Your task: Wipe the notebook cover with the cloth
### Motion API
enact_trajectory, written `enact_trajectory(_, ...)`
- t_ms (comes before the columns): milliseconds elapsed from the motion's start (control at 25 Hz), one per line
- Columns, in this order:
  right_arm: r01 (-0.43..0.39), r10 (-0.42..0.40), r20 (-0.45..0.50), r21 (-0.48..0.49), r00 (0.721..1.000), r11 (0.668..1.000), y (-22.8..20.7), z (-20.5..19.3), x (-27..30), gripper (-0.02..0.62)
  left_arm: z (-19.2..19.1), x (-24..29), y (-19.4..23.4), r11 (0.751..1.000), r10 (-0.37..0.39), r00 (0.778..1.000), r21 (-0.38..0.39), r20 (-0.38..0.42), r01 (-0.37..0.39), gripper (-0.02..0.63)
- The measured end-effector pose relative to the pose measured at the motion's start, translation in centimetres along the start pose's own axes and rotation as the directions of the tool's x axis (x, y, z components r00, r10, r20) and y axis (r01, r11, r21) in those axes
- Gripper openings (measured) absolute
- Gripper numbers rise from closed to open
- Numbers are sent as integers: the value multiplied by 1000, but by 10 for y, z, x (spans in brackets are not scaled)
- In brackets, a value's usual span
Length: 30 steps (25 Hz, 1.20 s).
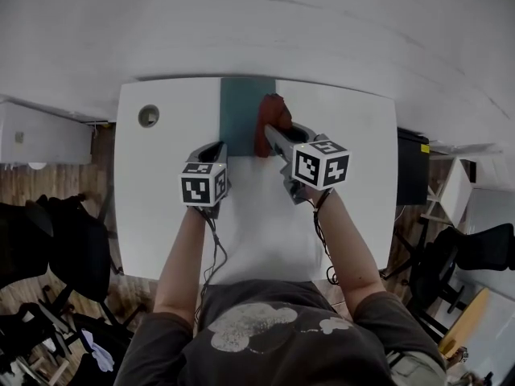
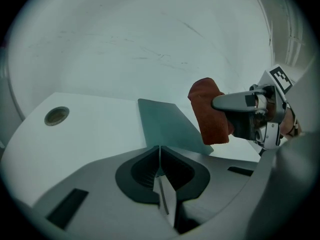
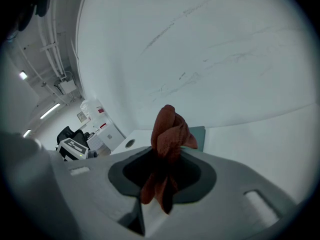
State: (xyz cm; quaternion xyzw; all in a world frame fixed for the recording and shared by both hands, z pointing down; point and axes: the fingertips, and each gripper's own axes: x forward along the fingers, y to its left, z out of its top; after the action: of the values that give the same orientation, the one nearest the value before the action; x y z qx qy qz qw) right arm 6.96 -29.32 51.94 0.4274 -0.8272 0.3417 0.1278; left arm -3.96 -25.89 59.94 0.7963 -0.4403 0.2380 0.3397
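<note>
The person's grey shirt [image 1: 261, 328] is closest, at the bottom of the head view, with two bare arms reaching out over the white surface [image 1: 161, 215].

The right tool [image 1: 278, 133] is pinching the red-brown cloth [image 1: 272, 117]. In the right gripper view the cloth [image 3: 170, 134] is bunched up and sticks out on both sides of the right tool [image 3: 167, 156]. The left tool [image 1: 214, 148] has its jaws pressed together. The left gripper view shows nothing between the jaws of the left tool [image 2: 160, 151].

The teal notebook [image 1: 240, 111] lies flat at the far side of the surface, by the white wall [image 1: 322, 22]. Its long side runs straight away from the person, toward the wall. The short end closest to the person is just in front of the left tool. I cannot tell which side its spine is on. A round hole [image 1: 148, 116] in the surface sits off to its left.

I think this is the very start of the wiping. In the left gripper view the cloth [image 2: 210, 109] hangs at the right edge of the notebook [image 2: 165, 124]. I cannot tell if it is touching the cover yet.

Next, the cloth needs to be pushed down flat on the cover and slid across it, up and down the long way. The notebook is thin and may slide, so the left tool should press on its close corner to keep it in place.
</note>
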Motion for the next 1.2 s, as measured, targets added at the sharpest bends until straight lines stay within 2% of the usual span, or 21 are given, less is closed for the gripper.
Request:
enact_trajectory(400, -22, 22, -22, -12, 1000, 1000, 1, 6, 24, 109, -1, 4, 5, 1000, -5, 1000, -7, -5, 5, 2)
enact_trajectory(800, -53, 49, -55, -71, 997, 996, 14, 23, 67, 107, 0, 3, 1, 992, 20, 999, 124, -38, -15, 2)
enact_trajectory(1200, -56, 48, -97, -82, 994, 995, 20, 32, 113, 109, -1, 6, 4, 997, -12, 1000, 77, -16, 13, 2)
